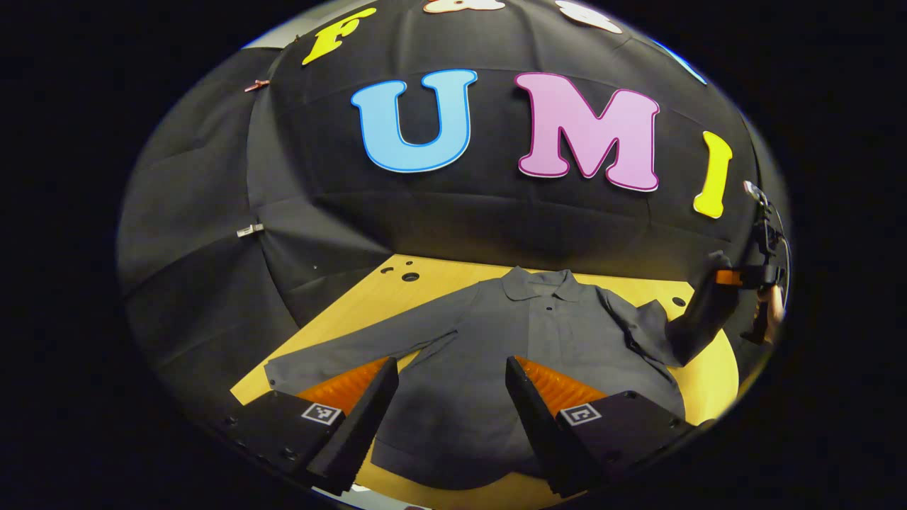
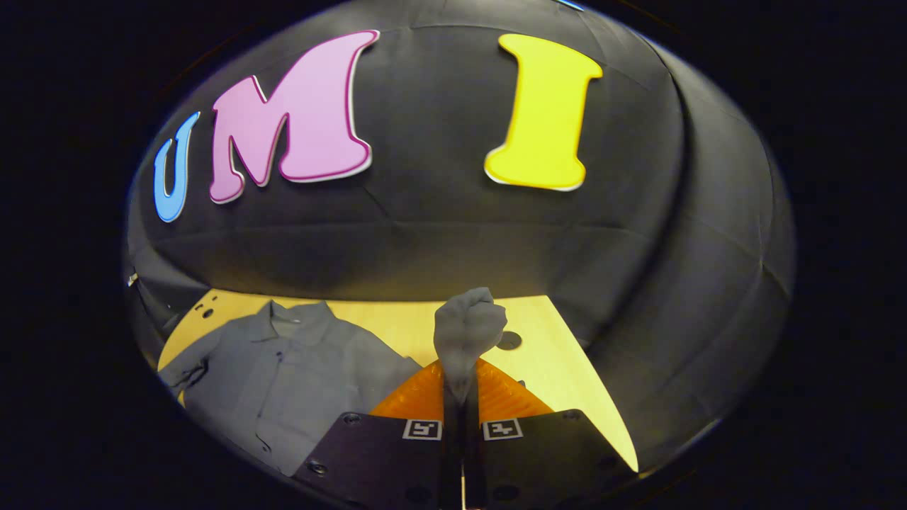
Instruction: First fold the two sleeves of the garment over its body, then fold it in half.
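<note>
A grey long-sleeved polo shirt (image 1: 496, 354) lies flat, front up, on the wooden tabletop (image 1: 368, 297). Seen from the left gripper view, its long axis runs straight away from the left claw (image 1: 450, 397): the hem lies nearest, passing under and between the two fingers, and the collar (image 1: 542, 283) points away toward the booth's black wall. The left claw is spread wide open, its fingers above the lower body of the shirt, one over each side of it, gripping nothing; whether they touch the cloth cannot be told. The shirt's left sleeve (image 1: 354, 347) stretches out flat across the tabletop, slanting away past the outer side of the claw's left finger.

The other sleeve (image 1: 673, 329) is lifted off the tabletop, rising up and outward to the right claw (image 1: 737, 278), which hangs well off to the right of the left claw, held in a person's hand (image 1: 772, 304).

In the right gripper view the right claw (image 2: 464, 397) is closed on the sleeve's cuff end (image 2: 468, 333); the bunched cloth stands up straight out of the pinched fingertips. From this claw, the shirt's body (image 2: 297, 375) lies off to the left and below, collar away.
</note>
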Available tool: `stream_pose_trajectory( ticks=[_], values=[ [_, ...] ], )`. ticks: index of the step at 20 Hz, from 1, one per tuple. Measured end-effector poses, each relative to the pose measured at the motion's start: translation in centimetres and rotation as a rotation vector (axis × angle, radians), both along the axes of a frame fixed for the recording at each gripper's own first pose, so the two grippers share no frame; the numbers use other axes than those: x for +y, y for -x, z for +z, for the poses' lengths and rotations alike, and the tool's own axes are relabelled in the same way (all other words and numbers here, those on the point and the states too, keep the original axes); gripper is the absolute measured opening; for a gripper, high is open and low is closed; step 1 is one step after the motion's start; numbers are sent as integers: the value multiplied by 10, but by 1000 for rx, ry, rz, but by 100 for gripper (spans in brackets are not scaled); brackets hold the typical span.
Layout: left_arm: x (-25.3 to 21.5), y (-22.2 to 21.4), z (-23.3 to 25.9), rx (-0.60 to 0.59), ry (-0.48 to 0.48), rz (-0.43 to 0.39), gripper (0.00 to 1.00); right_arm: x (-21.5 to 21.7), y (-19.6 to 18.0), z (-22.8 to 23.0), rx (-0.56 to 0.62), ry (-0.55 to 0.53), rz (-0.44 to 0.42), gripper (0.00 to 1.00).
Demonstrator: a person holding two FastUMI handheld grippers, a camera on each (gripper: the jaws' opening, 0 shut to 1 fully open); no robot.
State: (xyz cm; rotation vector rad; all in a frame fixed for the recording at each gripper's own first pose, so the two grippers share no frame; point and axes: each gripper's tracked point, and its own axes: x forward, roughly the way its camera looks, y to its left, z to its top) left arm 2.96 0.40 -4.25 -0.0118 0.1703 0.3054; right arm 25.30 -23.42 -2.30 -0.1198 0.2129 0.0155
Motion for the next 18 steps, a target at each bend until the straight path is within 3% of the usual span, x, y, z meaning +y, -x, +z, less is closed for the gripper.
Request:
stream_pose_trajectory(
  ticks=[3,9,18],
  values=[
    [8,6,-2,-7,8,5,96,35,8,3,16,12,65,6],
    [46,20,-10,-2,68,64,96,154,-2,-2,36,63,208,6],
    [110,41,-41,9,207,195,96,323,4,-46,106,112,413,6]
  ],
)
